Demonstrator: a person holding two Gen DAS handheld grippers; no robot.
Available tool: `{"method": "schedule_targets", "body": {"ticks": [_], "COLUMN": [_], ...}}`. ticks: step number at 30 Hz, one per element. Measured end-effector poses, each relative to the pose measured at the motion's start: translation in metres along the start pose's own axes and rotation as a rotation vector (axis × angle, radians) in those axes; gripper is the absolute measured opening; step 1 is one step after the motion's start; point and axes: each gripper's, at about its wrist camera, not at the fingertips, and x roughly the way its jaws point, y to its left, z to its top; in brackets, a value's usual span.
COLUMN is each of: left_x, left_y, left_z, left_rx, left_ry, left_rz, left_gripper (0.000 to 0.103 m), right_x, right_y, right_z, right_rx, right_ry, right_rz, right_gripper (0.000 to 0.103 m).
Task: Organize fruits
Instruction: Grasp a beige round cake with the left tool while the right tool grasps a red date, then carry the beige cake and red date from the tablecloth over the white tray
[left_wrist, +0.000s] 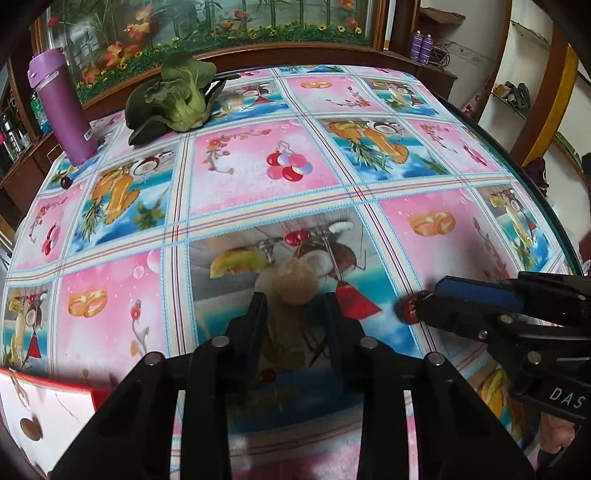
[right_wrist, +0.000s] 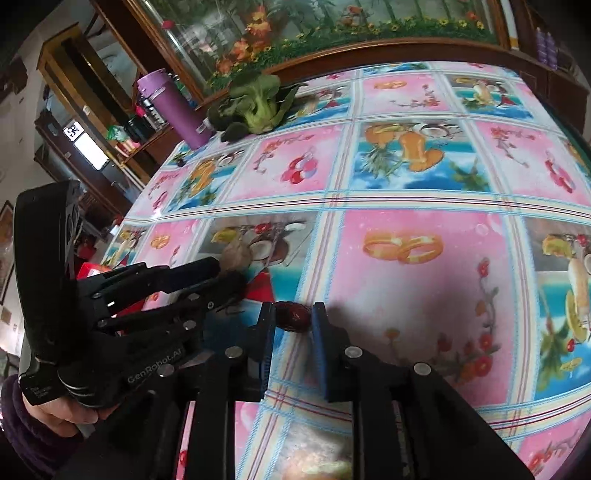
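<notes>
A tan round fruit (left_wrist: 297, 282), rough-skinned like a longan, lies on the glass-topped table (left_wrist: 480, 236) just beyond the fingertips of the left gripper (left_wrist: 295, 306), centred on the gap between them. That gripper stands spread, empty, its jaws wider than the fruit, so a short push forward would bracket it. The fruit is round and offers no long axis to line up with.

To its right, a dark red date (right_wrist: 293, 314) sits between the fingertips of the right gripper (right_wrist: 293, 317). Its long axis runs left to right, across the gap. The blue pads (right_wrist: 320, 354) stand apart and seem not to press it yet; actual contact cannot be told. Each gripper is nearest its own fruit, and the two tools lie close side by side.

Two loose fruits show here. A third brown round piece (left_wrist: 30, 430) rests on a red-edged white tray (left_wrist: 66, 406) at the near left. Far left stand one bok choy (left_wrist: 177, 98) and one purple bottle (left_wrist: 61, 107).
</notes>
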Motion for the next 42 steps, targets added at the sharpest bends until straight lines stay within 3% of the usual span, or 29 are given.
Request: {"method": "schedule_targets", "body": {"ticks": [4,10,22,26,29,33,42], "left_x": [-0.004,0.001,0.008,0.007,0.006,0.000,-0.044], "left_y": [0.005,0.004,-0.002,0.000,0.003,0.004,0.007], "left_z": [-0.003,0.008,0.011,0.011,0.010,0.004,-0.021], "left_rx": [-0.022,-0.009,0.067,0.062,0.041,0.031,-0.033], "left_ry": [0.018,0.007,-0.022,-0.017,-0.009,-0.012,-0.084], "left_rz": [-0.033,0.007,-0.010,-0.018,-0.027,-0.010,0.032], "left_gripper": [0.032,0.033,0.029,0.028,0.028,0.028,0.028], "right_x": [0.003,0.005,0.011,0.012,0.014,0.013,-0.002], "right_y": [0.002,0.008,0.014,0.015,0.019,0.020,0.021], "right_z": [-0.002,-0.004,-0.004,-0.004,-0.005,-0.006,-0.006], "right_rx": [-0.006,-0.032,-0.082,-0.086,-0.119,-0.123,-0.120], "right_ry": [0.020,0.022,0.005,-0.019,-0.030,-0.033,-0.101], "right_rz": [0.013,0.023,-0.015,-0.028,-0.062,-0.053,-0.029], "right_gripper": [0.019,0.020,0.032,0.032,0.023,0.022,0.018]}}
